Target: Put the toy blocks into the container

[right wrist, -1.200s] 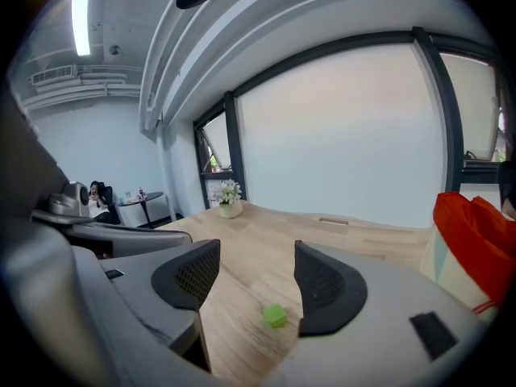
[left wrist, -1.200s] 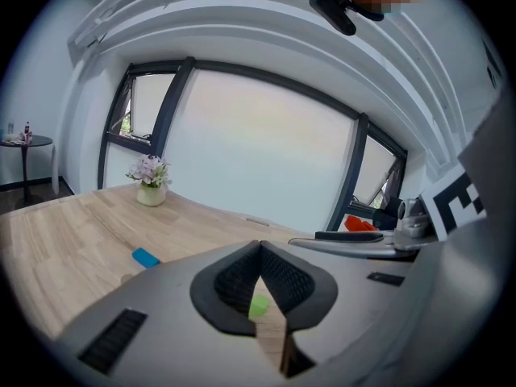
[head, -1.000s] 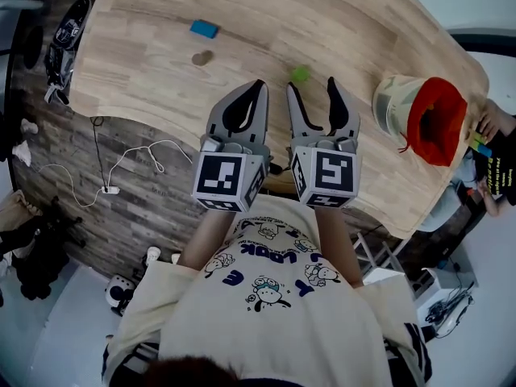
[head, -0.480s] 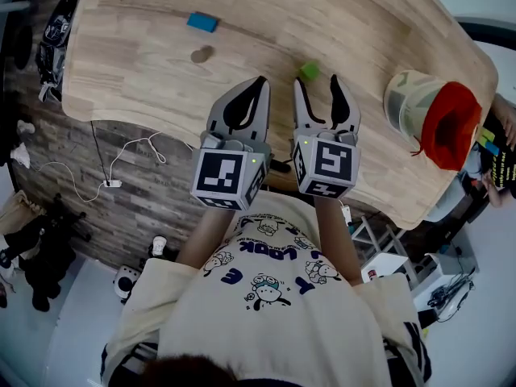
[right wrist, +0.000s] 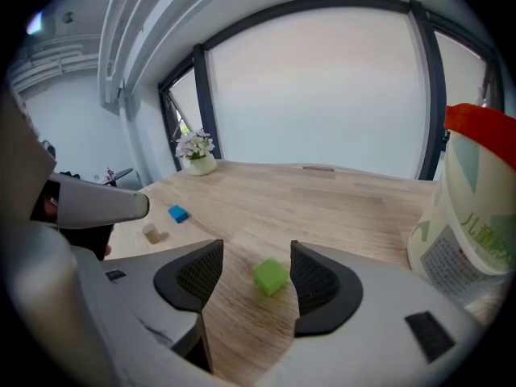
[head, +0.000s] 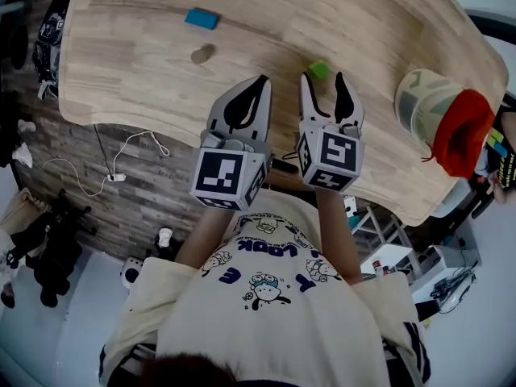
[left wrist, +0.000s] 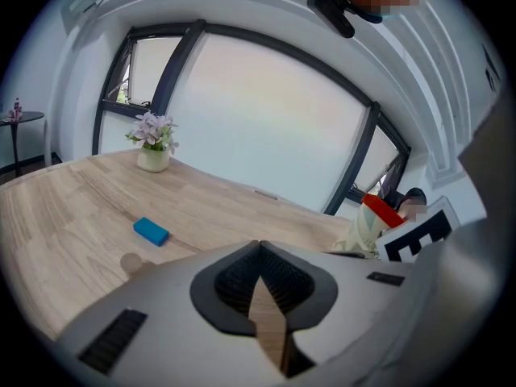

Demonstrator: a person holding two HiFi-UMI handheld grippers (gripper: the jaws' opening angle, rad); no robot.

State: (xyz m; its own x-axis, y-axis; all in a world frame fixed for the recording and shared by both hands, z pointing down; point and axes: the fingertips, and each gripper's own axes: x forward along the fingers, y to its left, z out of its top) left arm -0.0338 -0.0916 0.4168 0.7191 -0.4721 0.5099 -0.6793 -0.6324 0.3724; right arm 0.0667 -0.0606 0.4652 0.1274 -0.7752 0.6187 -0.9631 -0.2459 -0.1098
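A green block (head: 319, 69) (right wrist: 270, 276) lies on the wooden table (head: 145, 71), just ahead of my right gripper (head: 324, 79) (right wrist: 256, 246) and in line with its gap. That gripper is open; its jaws have just narrowed slightly and nothing touches the pads. My left gripper (head: 262, 81) (left wrist: 258, 245) hangs beside it, shut and empty. Farther left lie a blue block (head: 201, 18) (left wrist: 151, 231) (right wrist: 177, 214) and a tan cylinder block (head: 202, 53) (left wrist: 130, 262) (right wrist: 151, 233). The pale container with a red rim (head: 435, 111) (right wrist: 472, 232) (left wrist: 367, 226) stands at the right.
A vase of flowers (left wrist: 153, 158) (right wrist: 197, 161) stands at the table's far end. The table's near edge (head: 161, 131) runs just under the grippers, with cables and gear on the floor below. Someone's hand (head: 508, 127) shows at the far right.
Both grippers have sunk toward the table. The right gripper's tips now stand close behind the green block.
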